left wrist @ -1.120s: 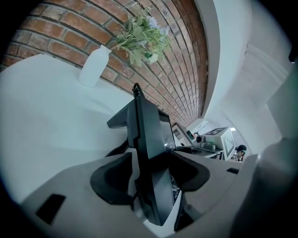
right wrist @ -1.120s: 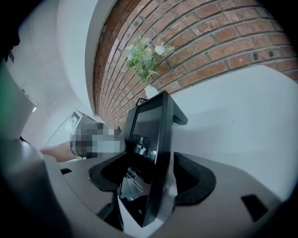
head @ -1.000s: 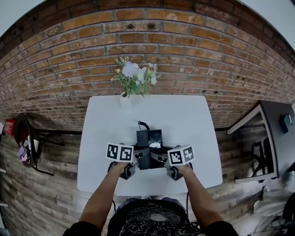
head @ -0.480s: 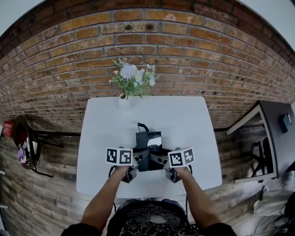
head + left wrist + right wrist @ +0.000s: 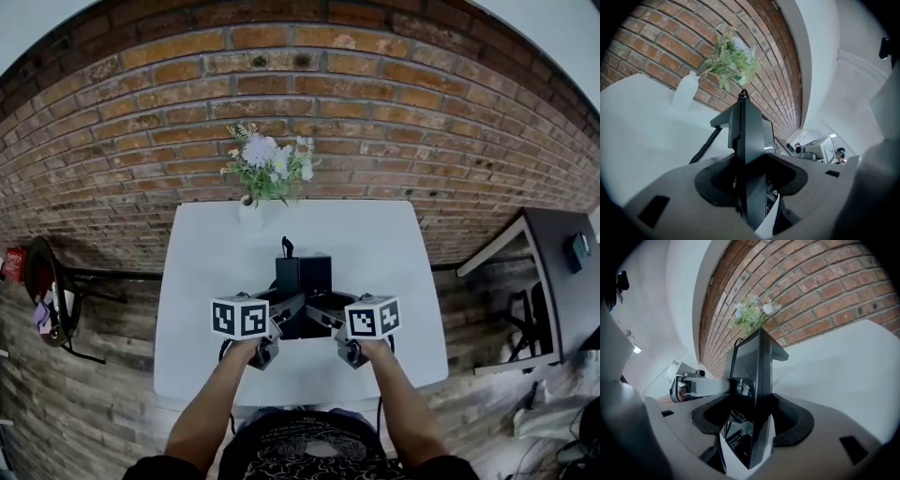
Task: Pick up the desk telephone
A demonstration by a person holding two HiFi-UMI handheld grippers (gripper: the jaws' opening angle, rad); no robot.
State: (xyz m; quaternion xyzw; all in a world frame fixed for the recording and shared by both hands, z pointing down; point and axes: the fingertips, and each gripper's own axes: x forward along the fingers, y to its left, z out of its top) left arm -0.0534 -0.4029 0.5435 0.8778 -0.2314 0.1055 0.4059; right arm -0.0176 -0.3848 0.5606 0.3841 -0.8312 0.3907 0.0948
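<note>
The black desk telephone [image 5: 302, 278] hangs a little above the white table [image 5: 197, 281], gripped from both sides. My left gripper [image 5: 287, 309] is shut on its left edge, and my right gripper [image 5: 319, 313] is shut on its right edge. In the left gripper view the telephone [image 5: 747, 136] stands edge-on between the jaws of the left gripper [image 5: 751, 183], and its coiled cord [image 5: 705, 146] trails down to the table. In the right gripper view the telephone's screen side [image 5: 751, 364] runs between the jaws of the right gripper [image 5: 749, 425]. The left gripper [image 5: 701, 385] shows beyond it.
A white vase of flowers [image 5: 267, 169] stands at the table's far edge against the brick wall [image 5: 375, 112]. A chair [image 5: 52, 291] stands off the table's left side. A dark desk [image 5: 562, 262] stands to the right.
Both grippers have risen together with the telephone between them. The telephone has come up off the table, and its keypad face no longer shows from above.
</note>
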